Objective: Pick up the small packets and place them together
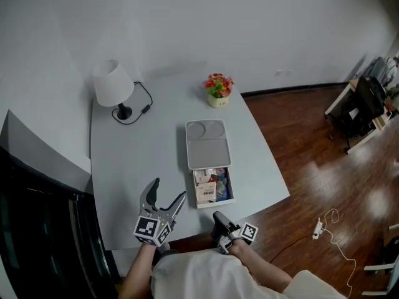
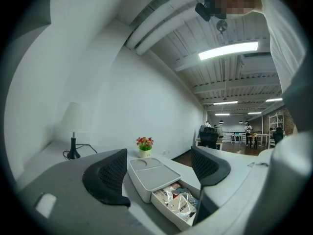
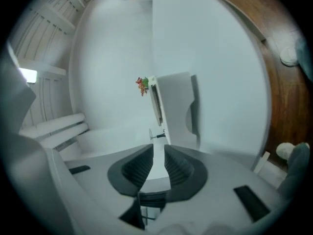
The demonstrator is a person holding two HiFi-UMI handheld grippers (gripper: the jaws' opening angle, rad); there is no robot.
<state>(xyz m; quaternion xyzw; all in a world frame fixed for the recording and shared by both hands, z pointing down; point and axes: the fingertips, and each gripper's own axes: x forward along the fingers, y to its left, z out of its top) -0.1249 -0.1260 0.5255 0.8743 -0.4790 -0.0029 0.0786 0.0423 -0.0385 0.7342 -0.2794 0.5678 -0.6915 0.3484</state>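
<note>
Small packets [image 1: 212, 188] jumbled in open drawer [image 1: 216, 203]

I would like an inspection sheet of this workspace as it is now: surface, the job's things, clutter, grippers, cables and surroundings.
Surface: grey table, standing against a white wall.
Job's things: small packets lie in the open drawer of a grey box; none is lifted out.
Clutter: lamp with a white shade at far left; flower pot behind the box.
Grippers: left hand-held gripper open and empty, over the table's near part; right hand-held gripper shut and empty, at the near edge.
Cables: lamp cable loops on the table; white cable lies on the floor.
Surroundings: wooden floor; furniture at far right.
</note>
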